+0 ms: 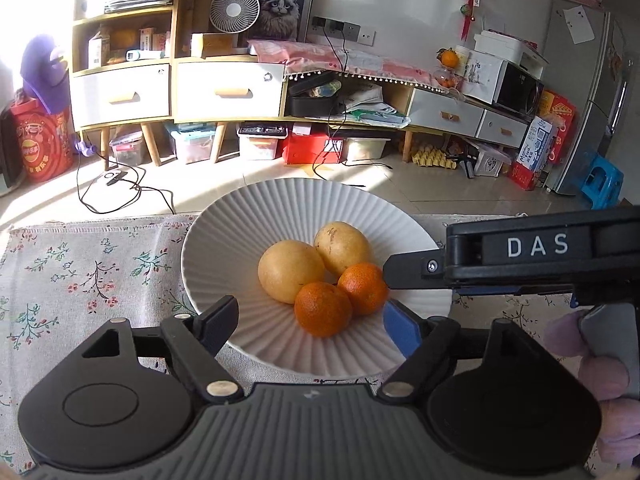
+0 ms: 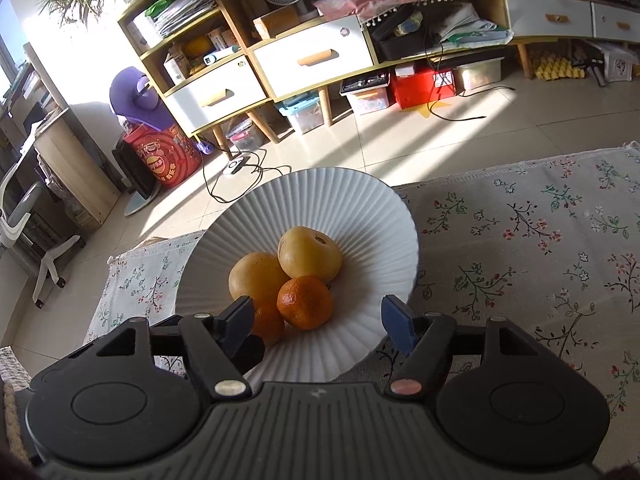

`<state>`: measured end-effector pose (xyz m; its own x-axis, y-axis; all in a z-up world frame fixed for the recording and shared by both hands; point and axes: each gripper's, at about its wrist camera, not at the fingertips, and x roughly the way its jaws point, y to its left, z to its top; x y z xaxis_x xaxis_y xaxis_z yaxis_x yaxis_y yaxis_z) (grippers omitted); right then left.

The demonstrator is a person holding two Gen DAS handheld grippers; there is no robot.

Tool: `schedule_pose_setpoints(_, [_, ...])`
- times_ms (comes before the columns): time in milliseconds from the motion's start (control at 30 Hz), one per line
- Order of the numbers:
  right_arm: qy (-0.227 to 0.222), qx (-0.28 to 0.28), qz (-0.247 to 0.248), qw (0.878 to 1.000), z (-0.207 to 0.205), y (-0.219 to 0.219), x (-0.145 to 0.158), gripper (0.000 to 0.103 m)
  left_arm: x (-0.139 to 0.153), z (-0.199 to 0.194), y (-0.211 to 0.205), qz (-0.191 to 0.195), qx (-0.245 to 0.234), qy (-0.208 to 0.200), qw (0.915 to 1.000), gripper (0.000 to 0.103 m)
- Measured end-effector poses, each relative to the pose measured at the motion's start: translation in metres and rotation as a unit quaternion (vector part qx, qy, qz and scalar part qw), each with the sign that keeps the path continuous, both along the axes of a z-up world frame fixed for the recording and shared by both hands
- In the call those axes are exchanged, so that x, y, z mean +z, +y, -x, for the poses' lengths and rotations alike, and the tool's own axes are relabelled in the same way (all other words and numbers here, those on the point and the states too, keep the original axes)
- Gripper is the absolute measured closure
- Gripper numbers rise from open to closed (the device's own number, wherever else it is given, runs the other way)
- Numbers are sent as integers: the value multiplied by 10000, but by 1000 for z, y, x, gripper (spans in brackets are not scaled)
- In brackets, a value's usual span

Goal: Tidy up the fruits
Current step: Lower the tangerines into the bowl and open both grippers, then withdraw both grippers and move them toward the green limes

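Where the left wrist view looks across the bench (image 1: 80,264), the letters "DAS" (image 1: 538,245) read white on the black body of the right gripper (image 1: 394,278), which reaches in from the right edge over the plate's rim. One of its fingers (image 1: 408,266) touches the nearer-right tangerine (image 1: 364,288); whether its fingers are spread cannot be told here. The ribbed white plate (image 1: 248,220) sits on a floral cloth at the far edge of the bench and holds two yellow fruits (image 1: 290,276) and two tangerines, all bunched together at its centre. The left gripper (image 1: 308,326) has its fingers spread wide, empty, just over the plate's near rim. Behind, a framed cat picture (image 1: 280,10) and a white fan (image 1: 235,10) stand on the shelf unit; writing on the red tub at left is too blurred to read.

In the right wrist view the right gripper (image 2: 320,322) has its fingers spread and holds nothing. Its left finger (image 2: 236,320) covers most of one tangerine (image 2: 268,322); the other tangerine (image 2: 305,302) lies between the fingers, touching both yellow fruits. The plate (image 2: 360,208) overhangs the bench edge above the tiled floor (image 2: 440,136).
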<state>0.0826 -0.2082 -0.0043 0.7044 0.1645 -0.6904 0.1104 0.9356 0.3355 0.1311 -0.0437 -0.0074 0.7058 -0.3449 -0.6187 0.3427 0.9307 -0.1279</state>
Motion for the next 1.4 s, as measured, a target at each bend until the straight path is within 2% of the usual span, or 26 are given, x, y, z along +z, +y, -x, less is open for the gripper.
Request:
schedule_pose_setpoints(167, [-36, -3, 107, 9999, 11, 2, 7, 25, 5, 11, 6, -35, -45, 21, 10000, 21])
schedule_pose_setpoints(467, [-46, 28, 289, 9996, 31, 7, 13, 17, 11, 31, 19, -129, -79, 56, 9999, 13])
schedule_pose_setpoints(1067, [58, 300, 709, 9970, 72, 25, 9, 9, 12, 68, 43, -318, 19, 228, 9992, 9])
schedule_pose_setpoints(1400, [93, 563, 752, 9955, 94, 34, 1, 2, 4, 90, 61, -440, 110, 316, 9985, 9])
